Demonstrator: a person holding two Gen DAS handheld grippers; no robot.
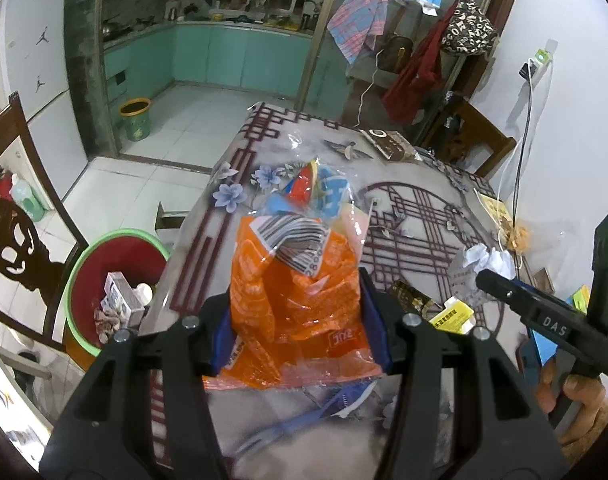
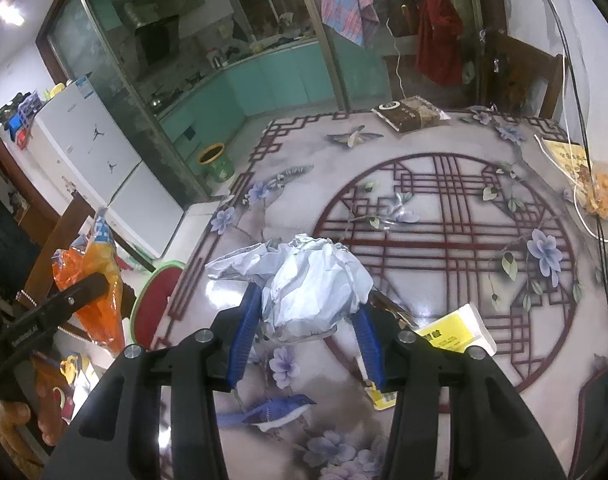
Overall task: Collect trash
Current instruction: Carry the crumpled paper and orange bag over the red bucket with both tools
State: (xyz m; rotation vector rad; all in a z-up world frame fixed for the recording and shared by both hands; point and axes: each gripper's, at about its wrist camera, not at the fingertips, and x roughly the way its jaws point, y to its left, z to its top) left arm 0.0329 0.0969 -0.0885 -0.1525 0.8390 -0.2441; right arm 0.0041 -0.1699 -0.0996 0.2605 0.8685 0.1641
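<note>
Left wrist view gives you the tabletop [image 1: 404,168] first, a glossy surface printed with red lattice and blue flowers, reaching away toward the kitchen doorway. Beside its left edge, down on the floor, stands the red basin [image 1: 115,264] with a green rim, already holding a small carton and other scraps.

Your left hand-held gripper [image 1: 299,312] is clamped on the orange plastic bag [image 1: 295,280], blue pads pressing its lower sides. The bag's long axis runs straight out along the fingers, away from you: the gathered bottom sits between the pads, and the far end, with a barcode panel and clear film over blue and red packaging, points toward the far end of the tabletop. In the right wrist view the same bag hangs off the left edge of the tabletop, above the floor near the basin.

Your right hand-held gripper [image 2: 310,312] is closed on the crumpled white paper ball [image 2: 308,280], one blue pad on each side. The ball is roughly round with a flap trailing to the left, and it sits low over the tabletop near the left edge.

Just right of that gripper lies a yellow-and-white packet [image 2: 456,332] flat on the tabletop. At the far end rests a dark brown packet [image 2: 408,114].
</note>
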